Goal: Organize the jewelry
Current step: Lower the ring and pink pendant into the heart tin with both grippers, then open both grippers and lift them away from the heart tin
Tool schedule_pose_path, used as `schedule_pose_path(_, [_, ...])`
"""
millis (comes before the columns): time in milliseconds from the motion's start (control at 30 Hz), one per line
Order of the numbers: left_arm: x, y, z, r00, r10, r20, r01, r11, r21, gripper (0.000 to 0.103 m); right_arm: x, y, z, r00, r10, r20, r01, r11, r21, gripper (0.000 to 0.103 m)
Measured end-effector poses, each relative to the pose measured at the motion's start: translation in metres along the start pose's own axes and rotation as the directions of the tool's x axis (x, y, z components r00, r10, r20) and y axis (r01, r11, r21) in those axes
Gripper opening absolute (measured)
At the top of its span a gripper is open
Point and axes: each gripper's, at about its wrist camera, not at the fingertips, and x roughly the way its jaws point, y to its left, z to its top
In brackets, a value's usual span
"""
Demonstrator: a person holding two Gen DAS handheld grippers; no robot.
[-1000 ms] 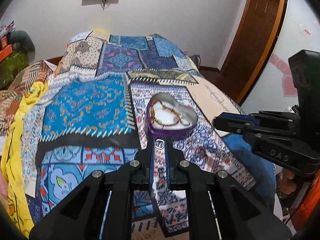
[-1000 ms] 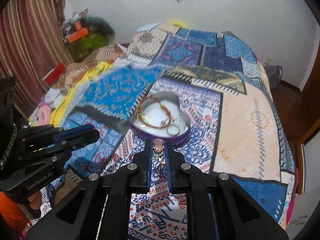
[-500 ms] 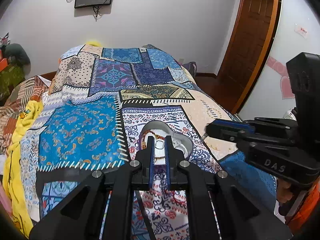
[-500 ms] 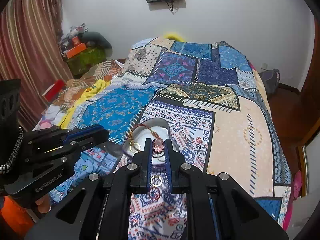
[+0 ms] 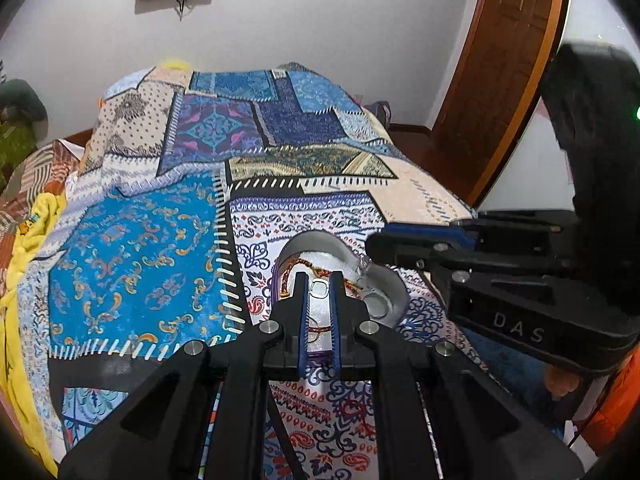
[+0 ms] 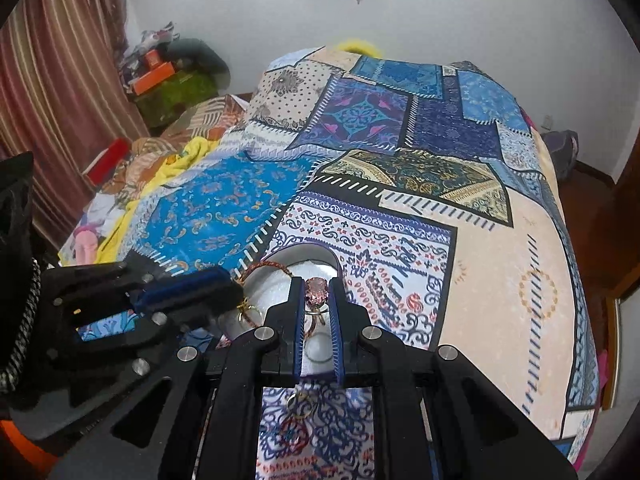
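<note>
We see the big bed (image 6: 500,240) with its patchwork cover, and the heart box (image 5: 384,280) sits on it. Both tools have moved closer, right over the box. Our right fingers (image 6: 317,300) pinch the pink ring (image 6: 317,295). Our left fingers (image 5: 319,289) pinch a small silver ring (image 5: 319,288). We think both rings can drop in soon
</note>
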Motion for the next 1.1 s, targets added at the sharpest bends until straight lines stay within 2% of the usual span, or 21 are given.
schedule_pose_path(433, [0.013, 0.002, 0.001, 1.0, -0.007, -0.027, 0.007, 1.0, 0.001, 0.008, 0.025, -0.005, 0.006, 0.994, 0.083, -0.069, -0.082, 0.996, 0.016, 0.01])
schedule_pose_path(667, [0.012, 0.005, 0.0, 1.0, -0.005, -0.031, 0.004, 1.0, -0.007, 0.008, 0.023, -0.002, 0.007, 0.997, 0.054, -0.062, -0.055, 0.998, -0.012, 0.01])
schedule_pose_path(867, [0.005, 0.008, 0.001, 1.0, -0.002, -0.028, 0.001, 1.0, -0.028, 0.008, 0.021, -0.004, 0.009, 0.994, 0.074, -0.084, -0.075, 0.997, -0.001, 0.011])
schedule_pose_path(1100, [-0.016, 0.007, 0.002, 1.0, 0.021, -0.002, -0.021, 0.999, -0.028, 0.008, 0.004, 0.002, 0.005, 0.997, 0.038, -0.074, -0.04, 0.999, -0.024, 0.014])
